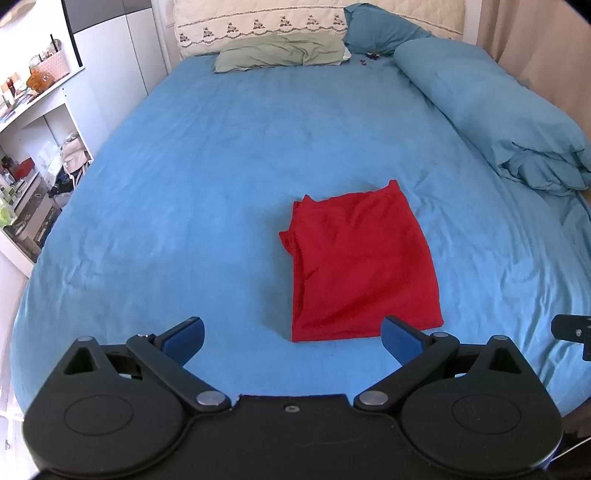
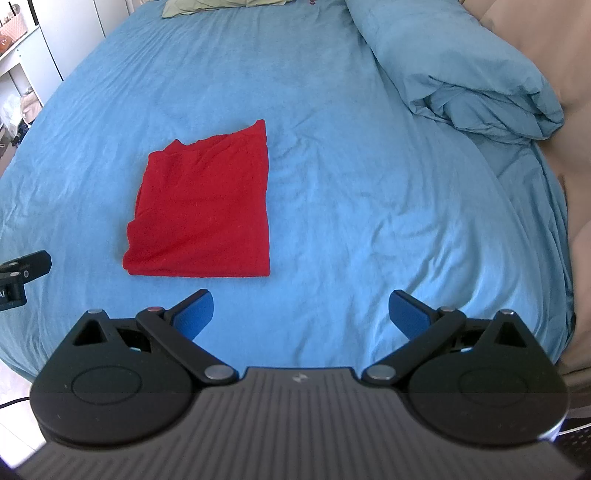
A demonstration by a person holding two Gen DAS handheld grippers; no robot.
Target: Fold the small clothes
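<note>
A red garment (image 1: 360, 264) lies folded into a rough rectangle on the blue bedsheet (image 1: 184, 184); it also shows in the right wrist view (image 2: 203, 206). My left gripper (image 1: 293, 338) is open and empty, held above the sheet just in front of the garment's near edge. My right gripper (image 2: 301, 314) is open and empty, in front of and to the right of the garment, apart from it. The right gripper's body shows at the right edge of the left wrist view (image 1: 574, 330), and the left one at the left edge of the right wrist view (image 2: 22, 275).
A rolled blue duvet (image 1: 495, 114) lies along the bed's right side, also in the right wrist view (image 2: 461, 70). A green pillow (image 1: 280, 53) and a blue pillow (image 1: 380, 29) sit at the headboard. White shelves (image 1: 33, 147) with clutter stand to the left.
</note>
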